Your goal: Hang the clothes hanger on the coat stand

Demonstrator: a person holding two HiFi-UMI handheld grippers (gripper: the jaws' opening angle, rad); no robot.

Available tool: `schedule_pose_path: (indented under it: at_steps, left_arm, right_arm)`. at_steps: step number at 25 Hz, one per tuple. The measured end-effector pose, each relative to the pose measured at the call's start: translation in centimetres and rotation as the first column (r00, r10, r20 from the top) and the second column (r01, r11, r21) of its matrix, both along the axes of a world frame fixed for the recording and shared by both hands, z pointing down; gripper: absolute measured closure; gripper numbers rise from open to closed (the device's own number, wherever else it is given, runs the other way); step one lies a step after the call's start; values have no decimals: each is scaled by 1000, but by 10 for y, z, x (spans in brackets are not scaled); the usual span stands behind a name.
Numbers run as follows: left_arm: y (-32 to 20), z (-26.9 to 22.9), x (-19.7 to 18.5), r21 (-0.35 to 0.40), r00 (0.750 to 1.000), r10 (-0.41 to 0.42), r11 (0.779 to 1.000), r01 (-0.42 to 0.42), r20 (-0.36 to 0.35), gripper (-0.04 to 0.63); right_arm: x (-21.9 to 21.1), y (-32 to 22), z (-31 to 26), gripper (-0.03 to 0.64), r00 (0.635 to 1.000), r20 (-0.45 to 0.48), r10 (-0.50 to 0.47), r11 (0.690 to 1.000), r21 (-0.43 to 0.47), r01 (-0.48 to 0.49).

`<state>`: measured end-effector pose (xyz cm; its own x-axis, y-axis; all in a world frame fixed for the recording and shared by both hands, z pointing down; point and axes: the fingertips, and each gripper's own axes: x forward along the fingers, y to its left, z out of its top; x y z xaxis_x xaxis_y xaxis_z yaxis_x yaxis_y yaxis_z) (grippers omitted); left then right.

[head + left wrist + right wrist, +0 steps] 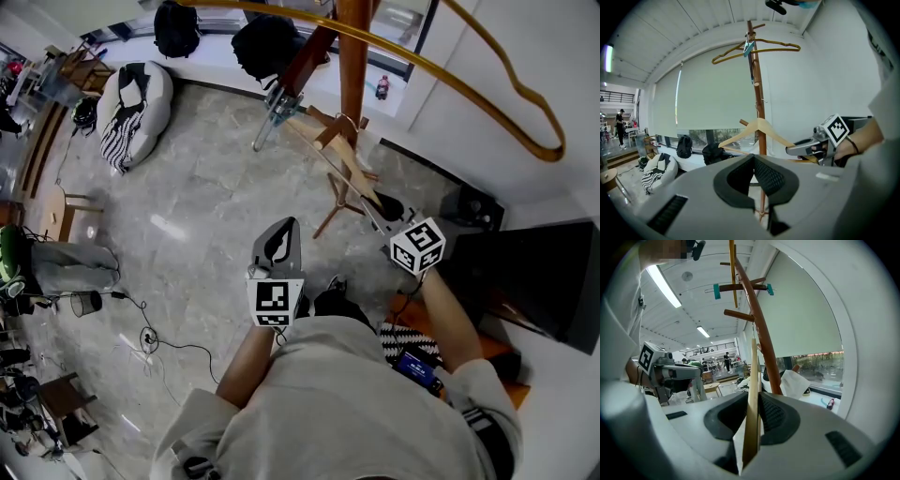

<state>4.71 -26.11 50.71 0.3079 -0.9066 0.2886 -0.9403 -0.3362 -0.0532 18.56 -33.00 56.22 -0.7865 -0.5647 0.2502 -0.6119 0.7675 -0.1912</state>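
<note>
Rt tool (pixel 752 404) clamped on hanger (pixel 753 366) arm, axis running to 12 o'clock, stand pole (pixel 762 333) just behind at 1, peg (pixel 738 314) at 11; L tool (pixel 753 160) closed, empty.

Two hangers (pixel 759 125) (pixel 774 46), one coat stand (pixel 758 93), two claws (pixel 752 158) (pixel 754 397).

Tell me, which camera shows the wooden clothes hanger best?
The left gripper view: the wooden clothes hanger shows its whole triangular shape, near the coat stand. The head view shows it small from above; the right gripper view shows only an edge-on strip between that gripper's fingers.
</note>
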Motion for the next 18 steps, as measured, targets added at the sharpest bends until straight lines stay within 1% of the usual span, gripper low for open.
schedule_pose_path:
  at_steps: [7,12,18]
  left_arm:
    - [1,2,0,-13,1000,10,1000,-10,9,588]
    - [3,5,2,-24,999,33,999,-33,13,588]
    - [0,0,3,-22,998,62,998,-62,3,588]
  right_arm:
    - [1,-2,-2,560,1000,-5,12,1000,12,-12]
    - [5,3,1,506,999,-18,30,999,18,-30]
    - [19,-1,0,423,994,-40,97,995,17,-97]
